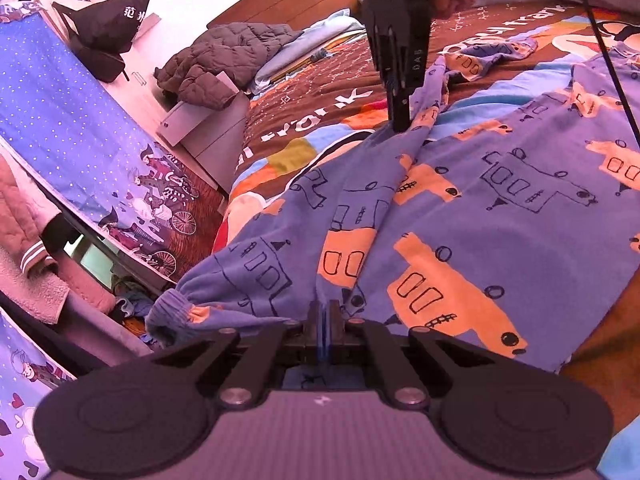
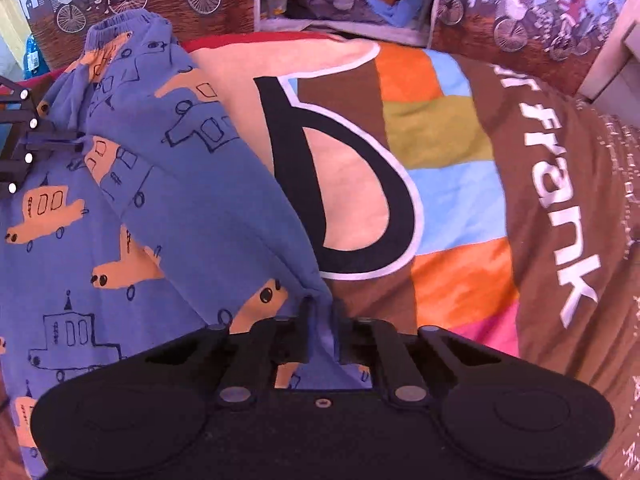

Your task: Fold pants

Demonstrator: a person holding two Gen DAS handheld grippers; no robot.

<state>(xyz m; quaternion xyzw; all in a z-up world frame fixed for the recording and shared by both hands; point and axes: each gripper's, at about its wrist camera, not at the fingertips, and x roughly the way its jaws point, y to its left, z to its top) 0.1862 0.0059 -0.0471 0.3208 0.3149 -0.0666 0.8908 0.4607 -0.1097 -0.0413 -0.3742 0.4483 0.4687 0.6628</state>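
Grippers both clamped on cloth. Left gripper [image 1: 325,312] had its jaws closed on a pinch of the pants [image 1: 460,208], just inboard of the ribbed cuff [image 1: 172,312] that bunched to its left. Right gripper [image 2: 320,312] likewise was closed on a fold of the same blue fabric, seen in the left wrist view as a dark finger pair pressing down into a gathered ridge of cloth. That ridge ran between the two grips, so I judged the leg was being held taut along one edge, likely to carry it over the other leg.

Pants: blue, printed with orange and outlined vehicles, spread across the bed cover [image 2: 440,152]. Most of the garment lay flat toward the bed's near side; the held leg rose in a soft tent over the cover's big dark letter. The far leg's end [image 1: 492,50] lay crumpled beyond the right gripper, toward the headboard end.

Two-point hold made sense: soft knit sags, and a single grip would let the leg twist. Risk, as I judged it, was the lower layer dragging along, since the folds overlapped near the ridge.

Off the bed's left edge: a printed curtain [image 1: 80,152] and a grey quilted jacket [image 1: 224,60] heaped on a bedside unit near the headboard. A cable [image 1: 612,64] crossed the right of the left wrist view.
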